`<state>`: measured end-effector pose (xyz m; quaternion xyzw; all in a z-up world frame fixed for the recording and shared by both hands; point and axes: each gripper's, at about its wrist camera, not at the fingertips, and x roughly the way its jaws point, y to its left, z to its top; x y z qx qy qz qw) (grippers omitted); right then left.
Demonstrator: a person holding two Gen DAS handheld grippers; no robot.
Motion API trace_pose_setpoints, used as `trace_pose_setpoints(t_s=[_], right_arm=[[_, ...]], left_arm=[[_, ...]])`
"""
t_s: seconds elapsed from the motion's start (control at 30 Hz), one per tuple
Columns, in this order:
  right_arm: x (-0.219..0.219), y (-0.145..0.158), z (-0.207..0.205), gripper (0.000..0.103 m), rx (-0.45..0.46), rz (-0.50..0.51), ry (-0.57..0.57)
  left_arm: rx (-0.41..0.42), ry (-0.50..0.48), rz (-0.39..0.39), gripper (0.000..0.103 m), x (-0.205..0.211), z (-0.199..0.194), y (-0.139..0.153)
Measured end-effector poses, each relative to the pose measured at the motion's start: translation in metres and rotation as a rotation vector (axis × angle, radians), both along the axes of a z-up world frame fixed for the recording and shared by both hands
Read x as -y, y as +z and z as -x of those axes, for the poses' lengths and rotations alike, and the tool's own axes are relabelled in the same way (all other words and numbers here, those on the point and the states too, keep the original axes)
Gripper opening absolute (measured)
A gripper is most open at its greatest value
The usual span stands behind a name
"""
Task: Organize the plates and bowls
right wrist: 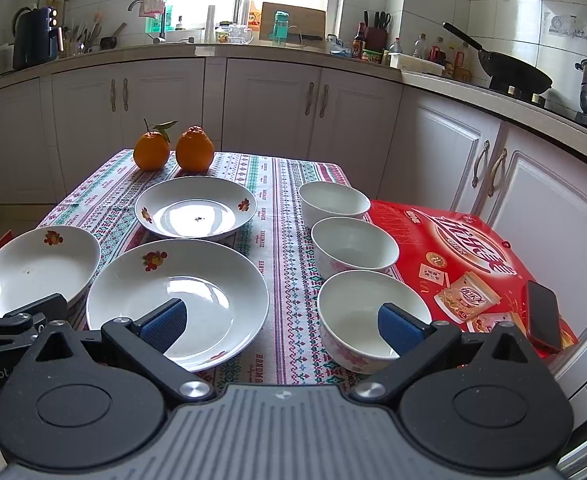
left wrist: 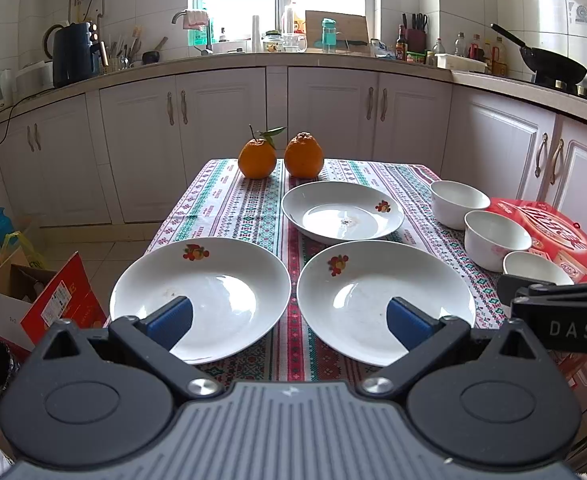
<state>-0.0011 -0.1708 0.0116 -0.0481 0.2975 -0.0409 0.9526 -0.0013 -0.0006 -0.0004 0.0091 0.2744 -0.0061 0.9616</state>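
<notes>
Table laid with three plates and three bowls, none yet stacked. The left gripper [left wrist: 289,322] hangs with its blue pads spread wide and nothing between them, above the gap between the near left plate [left wrist: 199,296] and the near middle plate [left wrist: 385,300]; the far plate [left wrist: 342,211] sits behind these, just in front of two oranges [left wrist: 279,156]. The right gripper [right wrist: 283,326] is likewise spread and empty, above the cloth between the near middle plate and the near bowl [right wrist: 369,314]. The middle bowl [right wrist: 354,246] and far bowl [right wrist: 333,199] continue the row along the right side of the table [right wrist: 281,184], just beside a red box [right wrist: 469,264] bearing a phone [right wrist: 543,316]. Probable hazards: the glazed rims are thin and smooth, so a shallow pinch may slip and drop a plate onto its neighbour; the near left plate lies close to the table's left edge and could be nudged off; a swing toward the bowls could strike the box or phone.
</notes>
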Motion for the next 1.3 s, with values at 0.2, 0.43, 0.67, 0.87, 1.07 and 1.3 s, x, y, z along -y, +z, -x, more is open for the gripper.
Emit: trace_pose_setpoints(t_s=[0.2, 0.43, 0.67, 0.87, 1.07, 1.3], right_arm=[[0.0004, 0.0001, -0.0001, 0.103, 0.002, 0.002, -0.001], [0.0001, 0.0007, -0.0002, 0.103, 0.004, 0.002, -0.001], [0.0, 0.0018, 0.0002, 0.103, 0.007, 0.002, -0.002], [0.0, 0.0018, 0.0008, 0.103, 0.007, 0.001, -0.002], [-0.0002, 0.0025, 0.0, 0.103, 0.004, 0.001, -0.003], [0.0, 0.0029, 0.0002, 0.103, 0.004, 0.002, -0.005]], left_arm=[[0.002, 0.001, -0.002, 0.102, 0.0007, -0.0003, -0.0007], [0.001, 0.001, -0.001, 0.102, 0.0001, -0.0004, -0.0002], [0.004, 0.0, 0.003, 0.102, -0.0005, 0.0007, 0.0021], [0.006, 0.0, 0.005, 0.102, -0.0008, 0.0015, 0.0038], [0.004, 0.0, 0.006, 0.102, -0.002, 0.0016, 0.0038], [0.007, 0.0, 0.003, 0.102, -0.0021, 0.0018, 0.0041]])
